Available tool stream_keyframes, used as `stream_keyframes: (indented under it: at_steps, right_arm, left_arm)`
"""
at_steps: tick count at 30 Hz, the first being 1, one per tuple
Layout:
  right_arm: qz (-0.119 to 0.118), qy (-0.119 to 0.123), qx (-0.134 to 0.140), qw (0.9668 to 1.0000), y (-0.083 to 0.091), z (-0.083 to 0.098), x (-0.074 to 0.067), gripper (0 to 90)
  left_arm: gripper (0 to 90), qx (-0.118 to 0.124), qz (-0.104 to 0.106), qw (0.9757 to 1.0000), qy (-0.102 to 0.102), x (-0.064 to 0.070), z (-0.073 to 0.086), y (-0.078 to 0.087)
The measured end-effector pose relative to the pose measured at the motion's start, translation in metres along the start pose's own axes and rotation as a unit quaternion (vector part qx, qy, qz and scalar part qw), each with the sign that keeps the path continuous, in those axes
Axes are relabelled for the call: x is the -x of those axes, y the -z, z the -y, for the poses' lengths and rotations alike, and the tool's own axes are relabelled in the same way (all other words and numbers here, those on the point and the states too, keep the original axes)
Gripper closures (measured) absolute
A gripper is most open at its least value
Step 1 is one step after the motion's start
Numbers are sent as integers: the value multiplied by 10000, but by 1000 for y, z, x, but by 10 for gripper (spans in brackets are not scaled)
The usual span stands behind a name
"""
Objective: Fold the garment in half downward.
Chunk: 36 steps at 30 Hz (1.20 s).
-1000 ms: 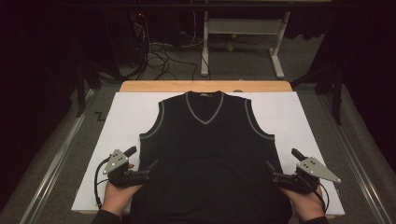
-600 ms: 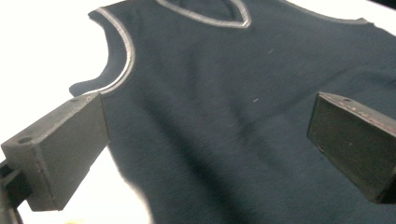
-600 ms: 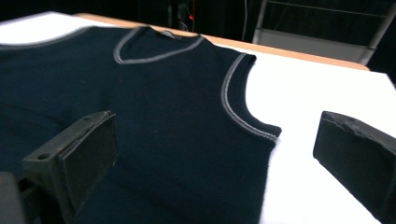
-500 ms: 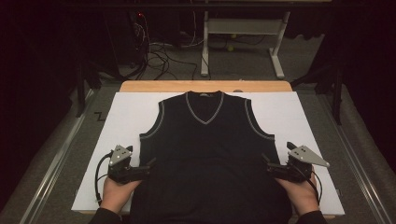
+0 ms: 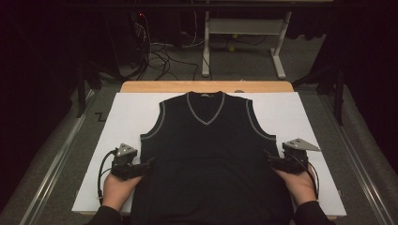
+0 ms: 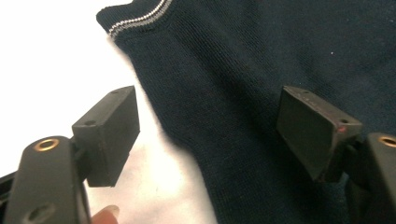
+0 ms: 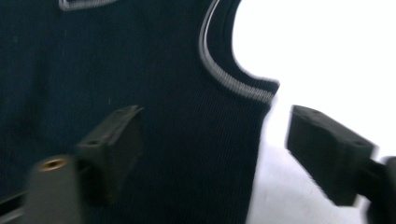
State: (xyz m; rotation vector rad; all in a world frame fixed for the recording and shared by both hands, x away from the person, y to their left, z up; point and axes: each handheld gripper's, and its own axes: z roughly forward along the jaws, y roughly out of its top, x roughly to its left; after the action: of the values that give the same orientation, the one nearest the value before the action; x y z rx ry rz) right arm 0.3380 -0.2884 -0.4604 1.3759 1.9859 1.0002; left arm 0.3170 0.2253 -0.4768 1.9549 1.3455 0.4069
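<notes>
Risk first, since that's the interesting bit here. High view: the dark vest (image 5: 211, 159) lies flat on the white surface (image 5: 117, 117), neck end far from the person, and the left tongs (image 5: 149, 162) and right tongs (image 5: 266, 154) sit at its two side edges, just below the armholes. Both have just been closing but aren't pinching anything, I think. If one side bites before the other, the vest will probably drag crooked when it's lifted or folded. From up here you can't tell how much cloth sits between the jaws, though.

Left gripper view: this one fills that in. The jaws are spread, one over bare white surface, the other over the knit, with the vest's side edge (image 6: 173, 135) running between them. Nothing is pressed yet. A fingertip (image 6: 105, 215) peeks in at the bottom. My worry: the jaw on the surface side slides over the edge instead of under it, so it grabs only the top layer or nothing.

Right gripper view: blurry, but same story mirrored. Jaws apart, the hem edge below the grey-trimmed armhole (image 7: 233, 79) between them, one jaw over cloth and one over white. The blur hides whether the pads touch the fabric.
</notes>
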Motion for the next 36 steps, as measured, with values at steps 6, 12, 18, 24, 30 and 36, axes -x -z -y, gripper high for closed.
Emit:
stream_keyframes:
  at_steps: [6,12,18,24,30,36]
  right_arm:
    - [30,27,-356,9994,0,6,0,318]
    - [55,-9,-576,9983,0,11,3,350]
    - [0,166,-582,9982,-3,11,-2,478]
    - [-151,223,-567,9980,-3,11,-4,630]
    - [-312,320,-535,9976,-2,12,-8,796]
    - [-274,401,-476,9977,0,13,-9,832]
  left_arm:
    - [199,-295,-280,9990,-195,7,0,-6]
    - [263,-238,-191,9994,-189,8,1,-6]
    - [395,-172,-185,9994,-244,12,0,-8]
    - [542,-143,-99,9994,-307,13,1,-8]
    - [742,-107,86,9994,-322,12,3,-5]
    - [767,49,55,9995,-311,12,6,-1]
